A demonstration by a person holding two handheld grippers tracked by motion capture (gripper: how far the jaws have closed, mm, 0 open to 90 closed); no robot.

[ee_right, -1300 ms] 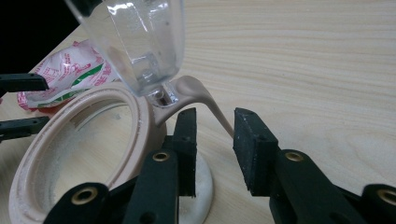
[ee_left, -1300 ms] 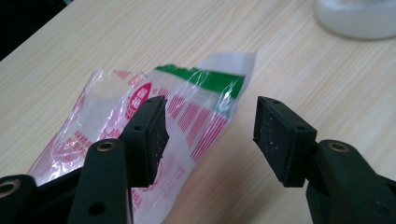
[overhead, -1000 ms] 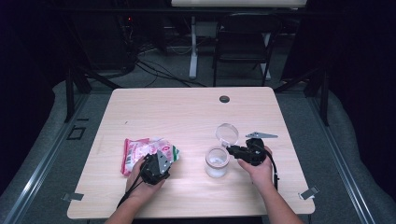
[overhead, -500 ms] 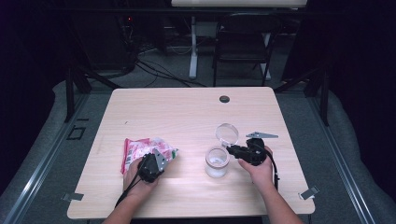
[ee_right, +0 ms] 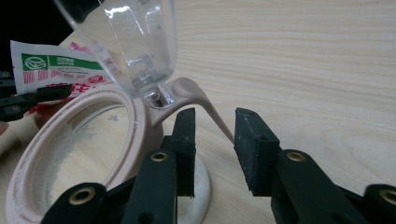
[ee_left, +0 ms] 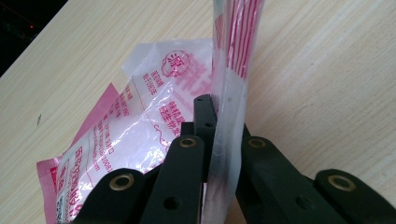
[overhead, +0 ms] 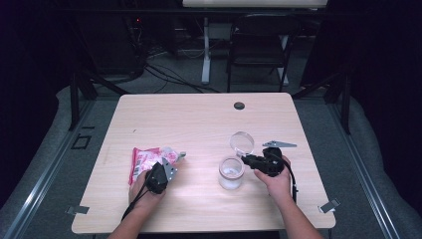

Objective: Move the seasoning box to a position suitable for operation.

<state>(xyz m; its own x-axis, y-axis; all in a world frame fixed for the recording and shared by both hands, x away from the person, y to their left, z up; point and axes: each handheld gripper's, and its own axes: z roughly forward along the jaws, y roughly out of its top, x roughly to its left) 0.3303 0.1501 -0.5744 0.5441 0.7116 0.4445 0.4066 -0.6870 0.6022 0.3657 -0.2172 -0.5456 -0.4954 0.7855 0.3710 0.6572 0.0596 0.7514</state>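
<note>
Pink packet (ee_left: 154,121) edge clamped in left gripper (ee_left: 219,140) fingers; right gripper (ee_right: 215,140) fingers apart beside jar (overhead: 232,172).

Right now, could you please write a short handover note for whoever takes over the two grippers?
Left gripper: shut on the edge of the pink-and-white packet, which lies at the table's left front.
Right gripper: open, its jaws on either side of the jar's handle, not clamping it.
Jar: upright on the table, clear lid flipped open, some white powder inside.
Done: lid open, packet gripped.
Left, probably: steady the jar and bring the packet to it; whether the packet is open, I cannot tell.
</note>
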